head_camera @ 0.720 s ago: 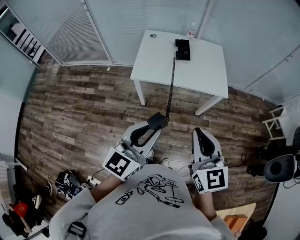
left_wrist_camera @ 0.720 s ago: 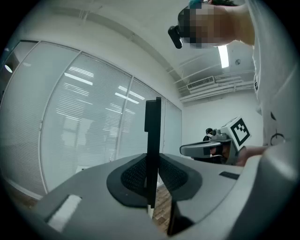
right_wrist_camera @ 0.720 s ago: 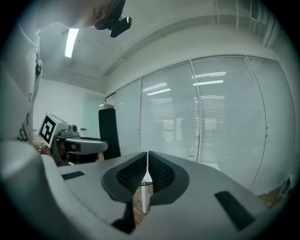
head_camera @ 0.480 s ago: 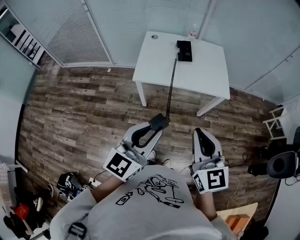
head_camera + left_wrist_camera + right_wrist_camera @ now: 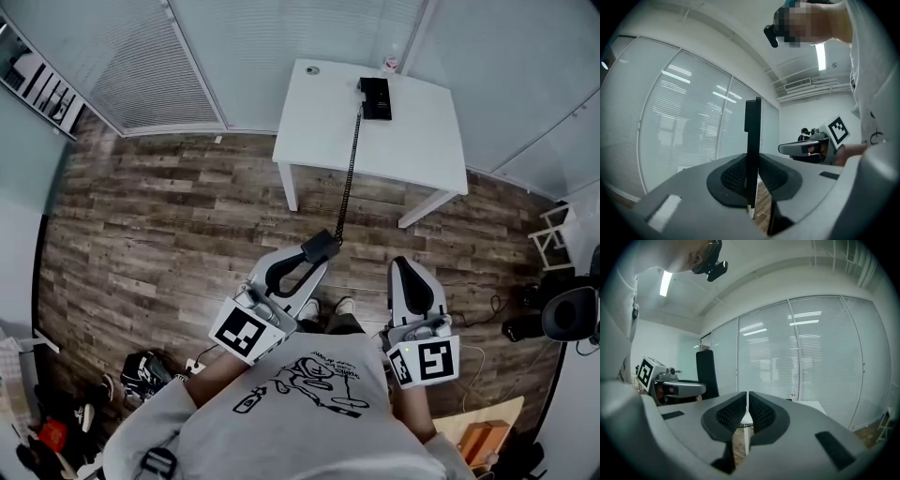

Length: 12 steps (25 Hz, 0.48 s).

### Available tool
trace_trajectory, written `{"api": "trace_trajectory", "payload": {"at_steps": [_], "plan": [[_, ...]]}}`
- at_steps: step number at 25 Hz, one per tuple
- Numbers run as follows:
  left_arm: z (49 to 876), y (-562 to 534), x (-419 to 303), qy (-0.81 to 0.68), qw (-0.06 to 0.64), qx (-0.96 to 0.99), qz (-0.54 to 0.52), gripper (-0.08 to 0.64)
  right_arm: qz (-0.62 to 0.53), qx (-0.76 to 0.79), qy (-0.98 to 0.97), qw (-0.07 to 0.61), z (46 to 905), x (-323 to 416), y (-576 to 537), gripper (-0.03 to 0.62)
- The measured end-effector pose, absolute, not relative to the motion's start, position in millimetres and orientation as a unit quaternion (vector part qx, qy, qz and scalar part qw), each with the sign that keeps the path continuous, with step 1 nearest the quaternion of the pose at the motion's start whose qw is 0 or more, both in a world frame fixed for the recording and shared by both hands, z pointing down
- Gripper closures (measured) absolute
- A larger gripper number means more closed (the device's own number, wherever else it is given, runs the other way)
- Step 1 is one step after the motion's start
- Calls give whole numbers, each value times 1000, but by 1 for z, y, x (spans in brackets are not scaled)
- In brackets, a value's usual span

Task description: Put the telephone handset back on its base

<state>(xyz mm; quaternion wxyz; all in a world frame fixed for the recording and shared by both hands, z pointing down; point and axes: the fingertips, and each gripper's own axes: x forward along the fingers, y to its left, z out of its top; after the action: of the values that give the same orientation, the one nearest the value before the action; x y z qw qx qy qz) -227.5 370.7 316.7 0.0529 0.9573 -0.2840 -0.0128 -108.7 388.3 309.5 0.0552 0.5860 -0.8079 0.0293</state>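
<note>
The black telephone handset [image 5: 320,247] is pinched in my left gripper [image 5: 314,256], low over the wooden floor, well short of the table. In the left gripper view the handset [image 5: 753,136] stands edge-on as a thin black bar between the shut pads. Its coiled cord [image 5: 349,173] stretches up to the black phone base [image 5: 376,98] on the white table [image 5: 412,141]. My right gripper [image 5: 405,268] hangs beside it, shut with nothing between its jaws; the right gripper view shows the pads [image 5: 733,412] nearly touching and the handset [image 5: 707,373] off to the left.
The table stands against glass walls with blinds [image 5: 141,66]. Bags and clutter [image 5: 141,370] lie on the floor at lower left. An office chair [image 5: 572,314] and cables sit at right, with a white stool [image 5: 553,246] by the wall.
The whole view has drifted a little, so the table sits slightly further right and up. The cord looks straighter. Both grippers keep their hold and pose.
</note>
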Motion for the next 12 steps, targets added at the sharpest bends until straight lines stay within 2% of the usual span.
{"api": "trace_trajectory", "payload": {"at_steps": [12], "plan": [[323,354,-222,-298,56,953,-7,491,41,576,-815,51,314,-100,366,580]]}}
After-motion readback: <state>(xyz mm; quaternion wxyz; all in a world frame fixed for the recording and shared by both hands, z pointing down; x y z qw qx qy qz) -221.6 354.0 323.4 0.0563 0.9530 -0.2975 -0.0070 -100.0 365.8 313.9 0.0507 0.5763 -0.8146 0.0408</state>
